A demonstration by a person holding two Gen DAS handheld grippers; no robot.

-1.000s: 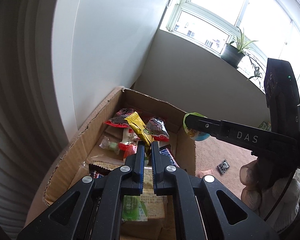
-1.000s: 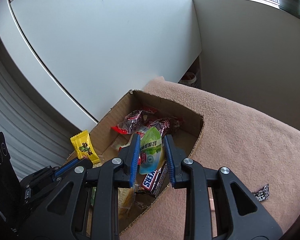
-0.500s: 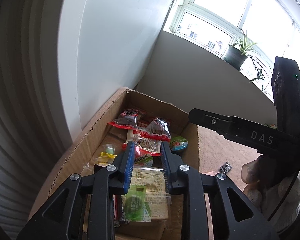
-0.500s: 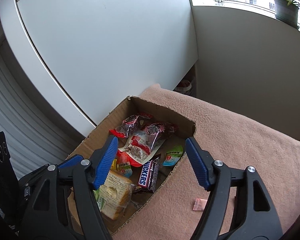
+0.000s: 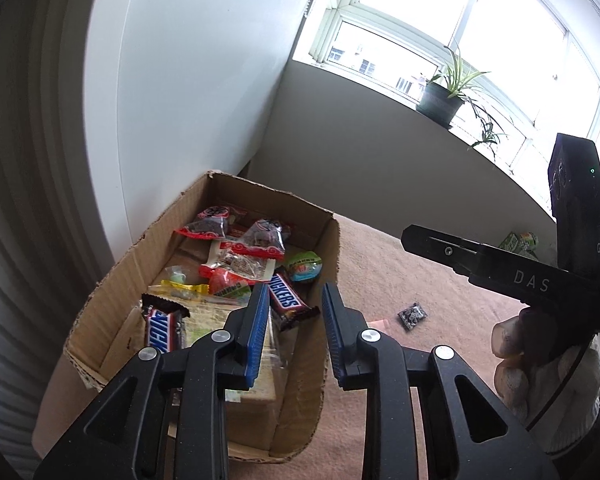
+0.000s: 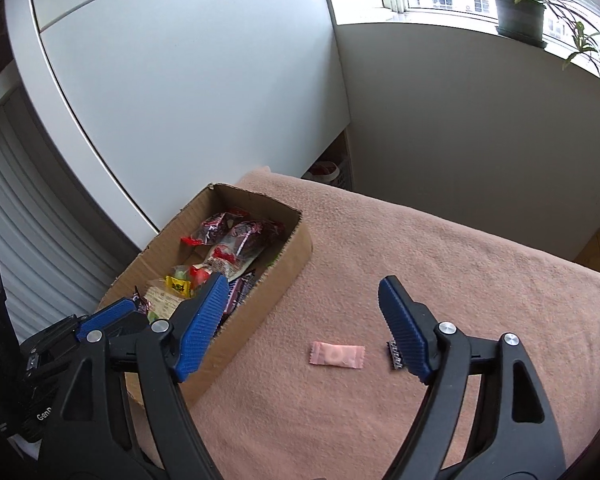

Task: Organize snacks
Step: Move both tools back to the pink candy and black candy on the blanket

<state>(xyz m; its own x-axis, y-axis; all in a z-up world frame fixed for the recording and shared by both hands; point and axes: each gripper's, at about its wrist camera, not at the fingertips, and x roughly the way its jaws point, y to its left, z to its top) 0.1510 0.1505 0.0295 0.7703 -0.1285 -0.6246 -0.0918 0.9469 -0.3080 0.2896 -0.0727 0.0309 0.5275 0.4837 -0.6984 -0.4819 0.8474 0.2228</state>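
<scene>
A cardboard box full of snacks sits at the left end of a table covered with a pinkish blanket. The right gripper hangs over the blanket just right of the box, its jaws spreading wider, with nothing pinched between them; beyond and between its blue fingers lies a small pink candy wrapper, flat on the blanket, and a small black packet lies just beside it, partly hidden behind the right finger. The left gripper hovers over the near right corner of the box, jaws slightly parted and empty. In the box, below and ahead of it, lie two brown Snickers bars, red-edged clear bags of dark dried fruit, a yellow candy, a round green-lidded jelly cup and a pale wrapped cake.
</scene>
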